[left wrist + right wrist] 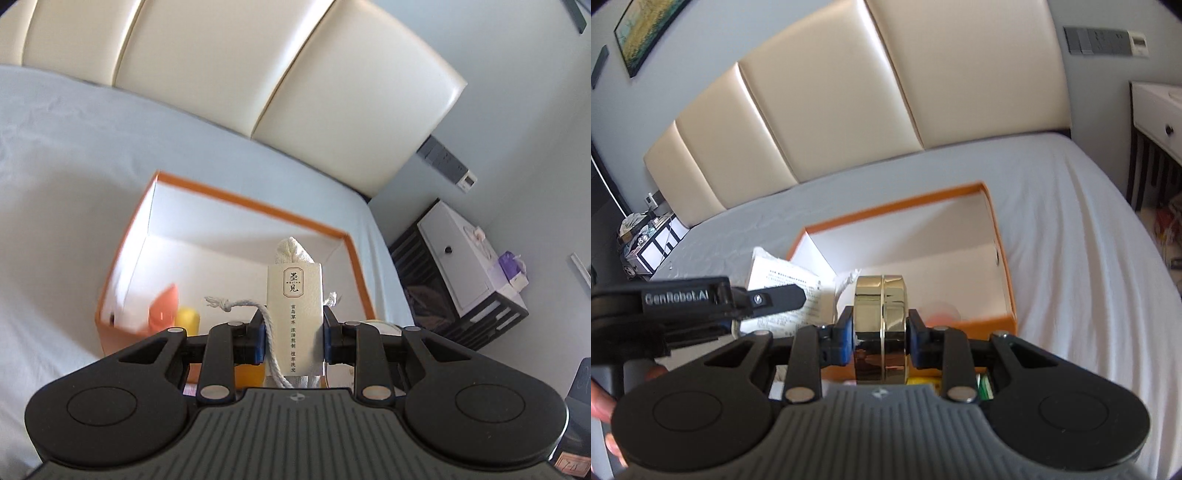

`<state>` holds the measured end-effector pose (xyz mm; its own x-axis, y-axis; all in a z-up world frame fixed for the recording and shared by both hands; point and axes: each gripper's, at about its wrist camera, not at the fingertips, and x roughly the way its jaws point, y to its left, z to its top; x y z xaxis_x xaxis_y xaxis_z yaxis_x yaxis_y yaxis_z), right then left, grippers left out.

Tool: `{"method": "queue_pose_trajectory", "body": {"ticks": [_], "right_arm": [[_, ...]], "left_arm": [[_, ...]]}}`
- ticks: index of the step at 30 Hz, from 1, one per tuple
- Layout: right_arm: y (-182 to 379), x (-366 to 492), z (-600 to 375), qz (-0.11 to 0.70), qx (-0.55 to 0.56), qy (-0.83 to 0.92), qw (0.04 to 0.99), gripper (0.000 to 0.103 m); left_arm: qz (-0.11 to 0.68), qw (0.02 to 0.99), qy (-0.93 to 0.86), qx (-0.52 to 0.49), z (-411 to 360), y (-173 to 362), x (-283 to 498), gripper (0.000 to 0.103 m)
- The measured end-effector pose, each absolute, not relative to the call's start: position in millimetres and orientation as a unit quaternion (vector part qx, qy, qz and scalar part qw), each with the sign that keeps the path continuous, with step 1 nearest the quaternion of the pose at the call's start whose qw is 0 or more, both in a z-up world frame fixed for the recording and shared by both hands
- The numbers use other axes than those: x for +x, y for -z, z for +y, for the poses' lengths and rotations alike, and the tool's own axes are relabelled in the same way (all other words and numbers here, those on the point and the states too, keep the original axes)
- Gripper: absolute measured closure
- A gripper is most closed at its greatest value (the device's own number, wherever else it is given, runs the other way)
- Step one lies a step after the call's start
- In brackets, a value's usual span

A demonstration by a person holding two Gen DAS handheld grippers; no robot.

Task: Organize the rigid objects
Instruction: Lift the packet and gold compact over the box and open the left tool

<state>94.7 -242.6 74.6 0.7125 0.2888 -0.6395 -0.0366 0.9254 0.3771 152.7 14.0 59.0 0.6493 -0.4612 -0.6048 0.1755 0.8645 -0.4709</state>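
Left gripper (294, 334): jaws narrow, blue pads pressed on both sides of a cream pouch (294, 317) with a printed paper label; a white drawstring (258, 314) hangs across the left pad.
Pouch position: held upright above the near edge of the orange box (258, 206), its knitted top pointing to 12 o'clock.
Right gripper (881, 338): jaws narrow, clamped on a gold round case (881, 328) standing on edge, its seam running top to bottom.
Case position: above the near wall of the box (997, 236), clear of the bed.
Left gripper seen from the right wrist (798, 299): comes in at 9 o'clock, a white pouch with printed text (783, 280) at its tip.
Box contents: an orange item (164, 306) and a yellow item (187, 319) at 8 o'clock of the pouch, both blurred; white inner walls.
Surface: pale sheet on a bed (74, 166), lightly creased; the box rests on it.
Room: cream padded headboard (240, 62) at 12 o'clock; grey wall; white-drawered nightstand (458, 266) at 3 o'clock; framed painting (646, 26) at 10 o'clock in the right wrist view.
Person: fingers (602, 402) at 8 o'clock edge.
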Motion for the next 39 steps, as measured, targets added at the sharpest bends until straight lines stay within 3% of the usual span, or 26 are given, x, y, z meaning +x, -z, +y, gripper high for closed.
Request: {"method": "queue_pose_trajectory", "body": {"ticks": [7,13,23,39], "right_arm": [[-95.7,133.0,-243.9,0.368,0.189,-0.094,0.905,0.075],[-69.7,173.1,-240.7,0.397,0.215,-0.08,0.889,0.075],[-3.4,244.2,-233.1,0.466,0.232,-0.072,0.851,0.075],[32.4,275.3,-218.4,0.491,0.236,-0.116,0.831,0.075]], "left_arm": [[0.368,0.889,0.185,-0.198,26.9,-76.9,192.4,0.072],[0.401,0.872,0.158,-0.232,38.5,-42.3,235.1,0.072],[0.47,0.859,0.132,-0.155,34.3,7.0,283.5,0.072],[0.513,0.852,0.105,-0.029,8.3,41.3,300.8,0.072]]}}
